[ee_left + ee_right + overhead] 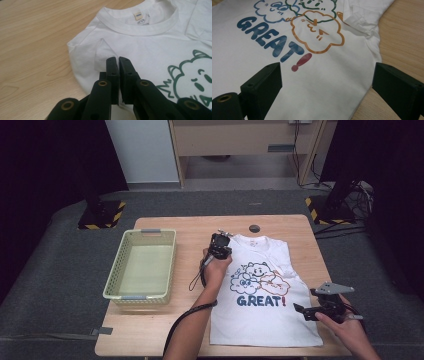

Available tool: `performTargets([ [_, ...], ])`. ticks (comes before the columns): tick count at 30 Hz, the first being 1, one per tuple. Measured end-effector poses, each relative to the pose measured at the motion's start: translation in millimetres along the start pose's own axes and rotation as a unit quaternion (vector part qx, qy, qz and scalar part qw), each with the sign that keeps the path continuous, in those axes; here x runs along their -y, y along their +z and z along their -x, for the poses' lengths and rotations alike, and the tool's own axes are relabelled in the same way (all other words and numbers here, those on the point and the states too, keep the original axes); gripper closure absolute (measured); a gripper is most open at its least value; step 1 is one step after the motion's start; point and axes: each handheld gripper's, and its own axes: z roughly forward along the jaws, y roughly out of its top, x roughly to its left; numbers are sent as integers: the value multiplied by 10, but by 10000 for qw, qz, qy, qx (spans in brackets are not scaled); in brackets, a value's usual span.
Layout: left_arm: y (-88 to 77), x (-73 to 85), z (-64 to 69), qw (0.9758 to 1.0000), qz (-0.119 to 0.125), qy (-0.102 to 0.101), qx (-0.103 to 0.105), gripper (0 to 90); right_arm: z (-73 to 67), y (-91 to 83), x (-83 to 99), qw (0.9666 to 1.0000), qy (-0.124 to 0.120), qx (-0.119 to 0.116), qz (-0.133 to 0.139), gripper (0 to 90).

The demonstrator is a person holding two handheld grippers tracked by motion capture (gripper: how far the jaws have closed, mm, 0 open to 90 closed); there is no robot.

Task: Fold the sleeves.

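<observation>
Now the left claw [118,62] is hanging closed and empty over the shirt's [265,310] far-left shoulder; the right claw [325,82] is gaping over its near-right edge.

Black two-jaw tool [118,61] with brass-ringed screw holes; other tool [306,312] carries grey plate

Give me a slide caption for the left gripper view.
Left gripper, fingers shut, above white T-shirt's folded-in sleeve.

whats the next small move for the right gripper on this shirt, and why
Probably lower the right gripper and close it on the t-shirt at its near side edge. Its jaws stand wide open over that edge with nothing between them, the sleeves already lie folded in, and the left gripper is shut near the collar.
</observation>
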Motion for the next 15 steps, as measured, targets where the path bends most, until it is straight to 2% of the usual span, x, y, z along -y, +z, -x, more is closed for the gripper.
performTargets([
  [4,73,-39,49,10000,-17,43,6,861,5,10,-47,10000,-49,19,-24,92],
  [5,85,-44,59,10000,-2,40,-28,834,9,15,-63,10000,-79,24,-20,91],
  [9,71,-48,64,9998,129,-56,-116,551,22,45,-126,9999,-91,67,-69,90],
  [11,40,-38,63,9999,114,10,-124,496,16,57,-137,9999,-78,74,-90,90],
  [15,-39,25,31,9996,107,164,-216,454,10,90,-103,9996,-109,117,-221,90],
])
